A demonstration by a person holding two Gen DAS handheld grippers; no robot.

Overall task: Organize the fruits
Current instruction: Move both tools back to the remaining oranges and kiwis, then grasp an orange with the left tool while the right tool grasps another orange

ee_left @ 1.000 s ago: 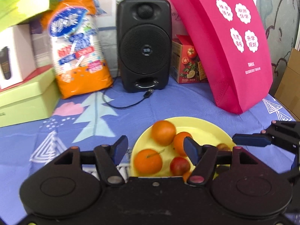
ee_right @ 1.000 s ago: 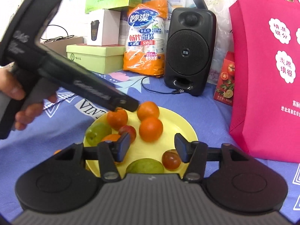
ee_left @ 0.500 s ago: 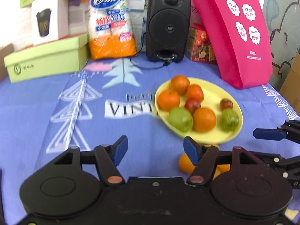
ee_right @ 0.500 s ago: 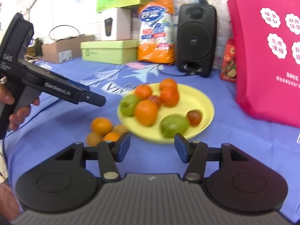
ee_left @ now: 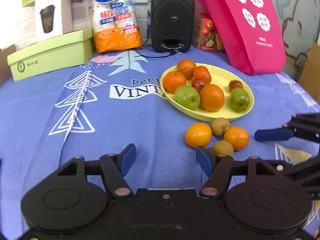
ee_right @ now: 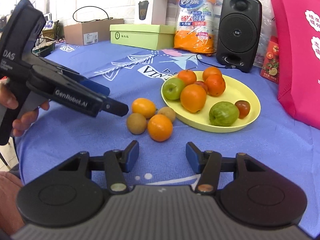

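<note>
left gripper [ee_left: 166, 161]: jaws spread wide, nothing between them. It hangs over bare cloth at the near edge of the table, pointing toward the loose fruit.

right gripper [ee_right: 162, 157]: same deal, spread wide and empty, low over the cloth on the near side. The closest orange sits just past its fingertips.

loose fruit: four pieces on the cloth, just off the near rim of the plate. Two oranges [ee_right: 160, 127] [ee_right: 143, 108] and two brown kiwi-looking ones [ee_right: 136, 123] [ee_right: 166, 113], all bunched up and touching or nearly so.

plate [ee_right: 248, 92]: yellow, toward the middle-right of the table. Already carries four oranges, a green apple [ee_right: 173, 88], a greenish guava-type fruit [ee_right: 223, 113] and two small dark red ones. There's bare plate on its far-right side.

step: I'd call it between picks, roughly two thirds done, with both tools lined up on the leftover cluster.

next move: probably drop one gripper over the nearest orange and close on it. The tight bunching is the annoying bit, since a finger has to slide in beside a kiwi without rolling it off. Then it goes to the bare side of the plate.

background: speaker [ee_left: 172, 16], pink bag [ee_left: 246, 24] and boxes along the far edge, well apart from the action.
</note>
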